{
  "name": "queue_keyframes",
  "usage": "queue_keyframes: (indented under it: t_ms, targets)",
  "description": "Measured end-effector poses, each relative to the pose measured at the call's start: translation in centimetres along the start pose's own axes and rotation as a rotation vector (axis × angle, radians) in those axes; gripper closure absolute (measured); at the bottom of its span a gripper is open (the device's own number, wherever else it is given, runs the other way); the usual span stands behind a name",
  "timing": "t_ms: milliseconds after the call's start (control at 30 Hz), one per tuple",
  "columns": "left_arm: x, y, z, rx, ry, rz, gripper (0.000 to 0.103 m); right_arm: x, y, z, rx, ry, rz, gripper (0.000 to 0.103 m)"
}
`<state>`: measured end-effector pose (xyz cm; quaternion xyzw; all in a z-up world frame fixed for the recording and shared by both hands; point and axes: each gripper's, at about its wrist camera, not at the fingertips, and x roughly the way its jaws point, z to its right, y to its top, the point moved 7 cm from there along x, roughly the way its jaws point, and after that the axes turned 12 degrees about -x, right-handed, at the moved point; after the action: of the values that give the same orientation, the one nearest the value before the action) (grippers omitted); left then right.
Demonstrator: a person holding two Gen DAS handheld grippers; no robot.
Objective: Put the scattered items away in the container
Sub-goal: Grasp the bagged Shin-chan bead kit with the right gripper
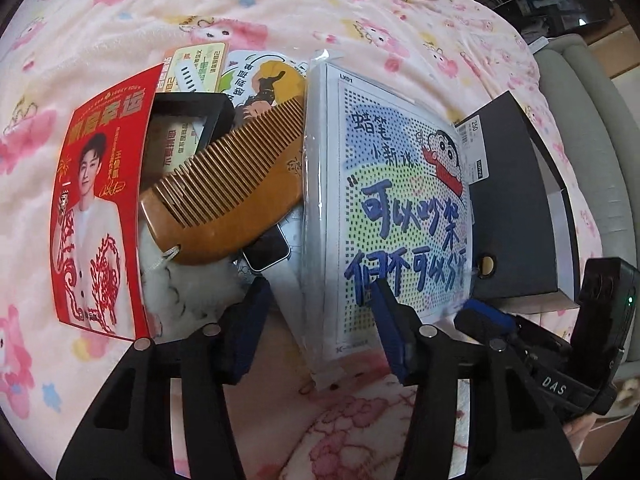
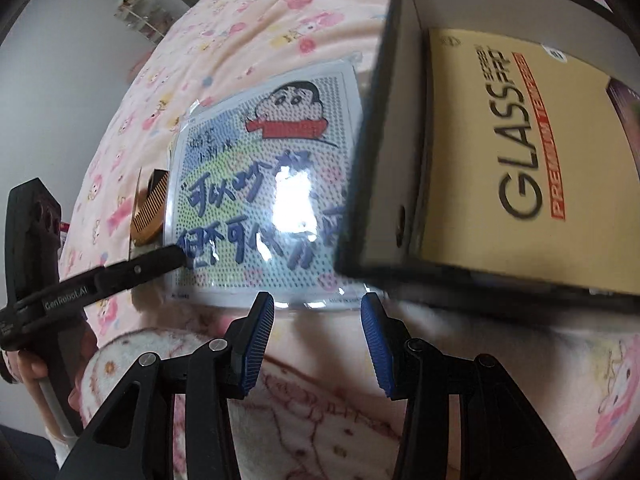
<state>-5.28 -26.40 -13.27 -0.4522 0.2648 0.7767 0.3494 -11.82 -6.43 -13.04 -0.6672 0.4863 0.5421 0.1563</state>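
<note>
The cartoon bead-art pack [image 1: 400, 208] lay on the blanket just beside the black box [image 2: 400, 128], wooden comb [image 1: 228, 184] on its far side. Both grippers, left [image 1: 316, 332] and right [image 2: 318, 344], were held apart, empty. The pack's near edge was best pinched squarely, then lifted flat over the box wall.

The right gripper [image 2: 318, 340] is seen with its blue-padded fingers [image 2: 258, 344] apart, holding nothing, above a pink cartoon-print blanket [image 2: 248, 32]. Just ahead lies a plastic-wrapped cartoon bead-art kit [image 2: 256, 200]. A dark box [image 2: 372, 152] containing a yellow tempered-glass package [image 2: 500, 152] overlaps the kit's right edge. The left gripper's finger [image 2: 132, 268] touches the kit's left edge beside a wooden comb [image 2: 150, 212].
</note>
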Motion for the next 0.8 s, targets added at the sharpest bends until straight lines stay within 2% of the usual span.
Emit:
queue_keyframes:
  t_ms: [133,300,367,400,433,533,633,667,700,733,800]
  targets:
    - [-0.2,-0.2,-0.6,-0.04,-0.06,-0.016,0.048,0.0,0.5,0.1,-0.007,-0.005,0.009,0.062]
    - [-0.1,0.1,-0.9,-0.033,-0.116,-0.032,0.044,-0.2,0.3,0.6,0.015,-0.021,0.018,0.062]
    - [-0.1,0.3,-0.7,-0.028,-0.129,-0.035,0.05,0.2,0.2,0.8,0.032,-0.016,0.015,0.061]
    - [-0.1,0.4,-0.2,-0.018,-0.134,-0.039,0.061,0.4,0.2,1.0,0.04,-0.013,0.01,0.061]
    - [-0.2,0.4,0.2,-0.01,-0.153,-0.042,0.063,0.6,0.2,1.1,0.043,-0.007,0.004,0.061]
    - [-1.1,0.0,1.8,0.046,-0.207,-0.026,0.064,0.8,0.5,1.0,0.023,0.018,-0.011,0.059]
    - [-1.7,-0.1,2.2,0.066,-0.214,-0.002,0.063,0.9,0.6,1.0,0.015,0.014,-0.015,0.059]
    - [-1.3,0.2,2.0,0.057,-0.192,0.0,0.065,1.0,0.6,1.0,0.019,0.014,-0.014,0.059]
    - [-1.1,0.5,1.7,0.051,-0.155,0.015,0.08,1.0,0.5,1.0,0.019,0.013,-0.013,0.059]
    - [-1.2,0.7,1.7,0.051,-0.147,0.028,0.08,0.9,0.5,1.0,0.016,0.009,-0.013,0.059]
    - [-2.3,0.5,1.9,0.047,-0.186,0.046,0.083,0.6,0.6,0.7,-0.001,0.002,-0.012,0.059]
